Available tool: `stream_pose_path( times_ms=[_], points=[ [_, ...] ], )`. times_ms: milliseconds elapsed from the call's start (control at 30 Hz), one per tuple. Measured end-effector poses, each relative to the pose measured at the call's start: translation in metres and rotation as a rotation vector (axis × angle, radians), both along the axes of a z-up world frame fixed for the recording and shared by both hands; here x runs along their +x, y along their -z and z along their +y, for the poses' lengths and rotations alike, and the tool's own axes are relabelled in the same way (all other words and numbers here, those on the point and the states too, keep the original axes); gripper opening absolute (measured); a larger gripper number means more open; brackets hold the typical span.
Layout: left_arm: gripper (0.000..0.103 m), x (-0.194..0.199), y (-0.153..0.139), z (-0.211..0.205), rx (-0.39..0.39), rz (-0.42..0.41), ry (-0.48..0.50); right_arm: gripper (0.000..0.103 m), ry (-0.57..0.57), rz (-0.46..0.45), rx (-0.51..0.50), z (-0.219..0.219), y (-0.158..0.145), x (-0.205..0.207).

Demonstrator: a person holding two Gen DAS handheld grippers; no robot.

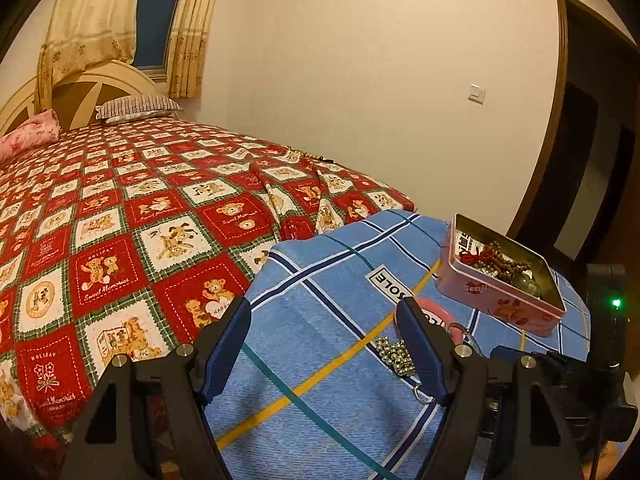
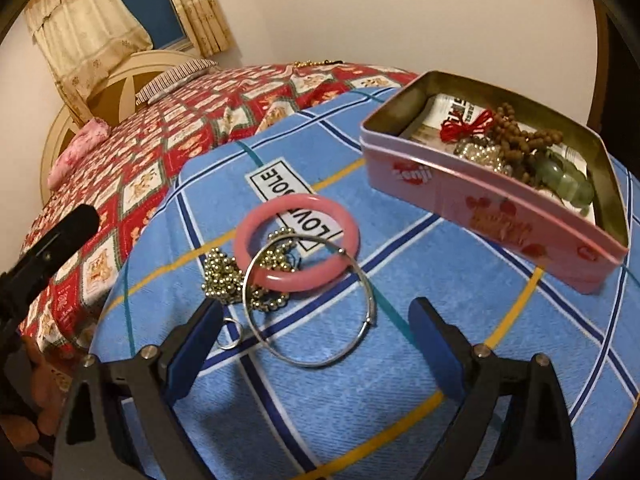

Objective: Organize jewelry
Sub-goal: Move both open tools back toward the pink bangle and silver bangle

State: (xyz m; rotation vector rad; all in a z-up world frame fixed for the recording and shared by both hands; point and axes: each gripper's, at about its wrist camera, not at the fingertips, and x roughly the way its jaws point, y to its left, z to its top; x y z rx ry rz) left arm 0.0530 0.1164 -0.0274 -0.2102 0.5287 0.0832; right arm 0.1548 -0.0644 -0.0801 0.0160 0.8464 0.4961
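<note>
Right gripper (image 2: 314, 344): jaws spread wide, nothing held, poised just short of the silver bangle (image 2: 310, 304), which overlaps the pink bangle (image 2: 296, 242) and the gold bead chain (image 2: 224, 274) ahead. Pink tin (image 2: 480, 216) farther ahead, to the right, already holding beads.

Left gripper (image 1: 326, 344): jaws apart, empty.

Risk judged: the thin silver hoop could slip flat from the pads, or the tangled chain be dragged along.

The overlap is shown only in the right view; the left finger hides most of it in the other.
</note>
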Motion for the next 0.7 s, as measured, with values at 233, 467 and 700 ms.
stream_pose_path(
  times_ms=[233,467,700],
  points=[
    [0.076,0.000,0.001,-0.001,0.006,0.008,0.013,0.069,0.014,-0.007,0.001,-0.009,-0.002,-0.003],
    [0.075,0.006,0.002,-0.011,-0.008,0.023,0.130,0.068,0.091,-0.093,0.026,-0.028,-0.019,-0.014],
    [0.075,0.046,0.005,-0.043,-0.057,0.156,0.391,0.068,0.302,-0.201,0.053,-0.077,-0.038,-0.023]
  ],
)
